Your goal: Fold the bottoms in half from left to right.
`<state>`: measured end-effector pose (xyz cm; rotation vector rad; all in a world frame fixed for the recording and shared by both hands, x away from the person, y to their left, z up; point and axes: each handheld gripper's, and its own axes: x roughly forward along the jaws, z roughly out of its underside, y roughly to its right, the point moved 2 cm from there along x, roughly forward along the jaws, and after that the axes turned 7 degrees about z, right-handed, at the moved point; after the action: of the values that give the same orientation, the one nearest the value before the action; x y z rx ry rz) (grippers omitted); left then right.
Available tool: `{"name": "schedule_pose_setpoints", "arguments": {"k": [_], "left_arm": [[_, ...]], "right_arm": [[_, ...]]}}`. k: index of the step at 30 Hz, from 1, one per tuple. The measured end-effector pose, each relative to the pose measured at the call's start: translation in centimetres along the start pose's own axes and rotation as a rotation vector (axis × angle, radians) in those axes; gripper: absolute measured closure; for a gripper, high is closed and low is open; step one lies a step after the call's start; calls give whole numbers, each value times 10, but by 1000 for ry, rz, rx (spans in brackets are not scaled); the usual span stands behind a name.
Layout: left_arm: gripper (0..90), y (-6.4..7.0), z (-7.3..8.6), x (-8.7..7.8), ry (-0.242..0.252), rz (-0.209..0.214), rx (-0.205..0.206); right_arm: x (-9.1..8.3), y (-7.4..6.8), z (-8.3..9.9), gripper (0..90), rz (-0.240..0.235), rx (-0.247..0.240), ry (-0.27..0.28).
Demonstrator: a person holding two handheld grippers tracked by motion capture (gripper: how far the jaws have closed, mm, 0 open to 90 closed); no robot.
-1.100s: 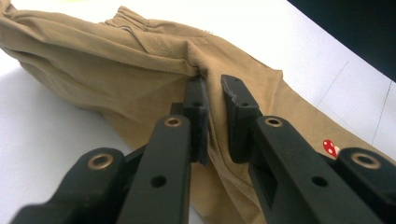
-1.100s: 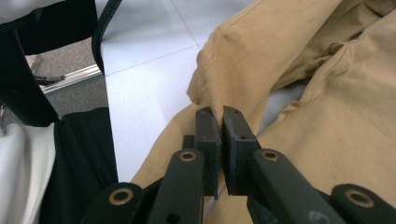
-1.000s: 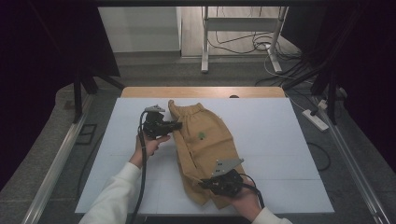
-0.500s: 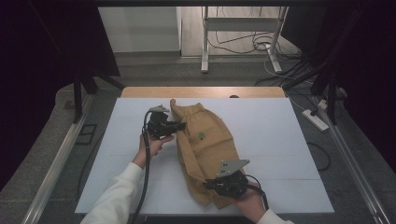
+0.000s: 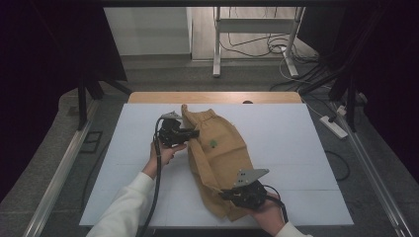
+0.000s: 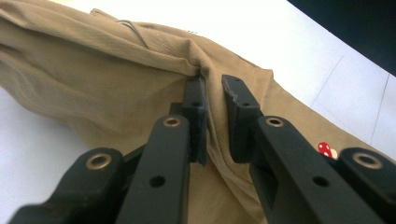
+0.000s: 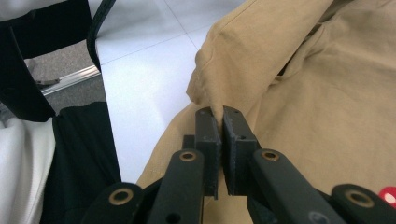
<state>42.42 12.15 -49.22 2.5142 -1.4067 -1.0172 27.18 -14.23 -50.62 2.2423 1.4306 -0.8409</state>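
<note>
The tan shorts (image 5: 217, 158) lie crumpled mid-bench (image 5: 296, 148), soft and light. My left gripper (image 6: 214, 116) has its jaws narrow around a fold; my right gripper (image 7: 220, 140) pinches the hem nearly closed. I judge seams and hems the firmest holds.

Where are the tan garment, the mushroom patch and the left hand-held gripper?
tan garment (image 5: 222, 153), high view, middle of the cloth
mushroom patch (image 6: 328, 149), left gripper view, red cap
left hand-held gripper (image 6: 214, 109), left gripper view, between the fingertips

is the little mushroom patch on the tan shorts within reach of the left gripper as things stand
Probably yes: the left gripper pinches a fold of the tan shorts just beside the mushroom patch, with bare cloth between.
</note>
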Motion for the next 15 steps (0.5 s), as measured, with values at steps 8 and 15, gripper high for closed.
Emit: {"name": "schedule_pose_setpoints", "arguments": {"k": [8, 15], "left_arm": [[797, 3, -1, 3, 0, 2, 8], [796, 5, -2, 6, 0, 4, 12]], "right_arm": [[-5, 1, 2, 854, 7, 0, 9], [-8, 2, 4, 855, 13, 4, 7]]}}
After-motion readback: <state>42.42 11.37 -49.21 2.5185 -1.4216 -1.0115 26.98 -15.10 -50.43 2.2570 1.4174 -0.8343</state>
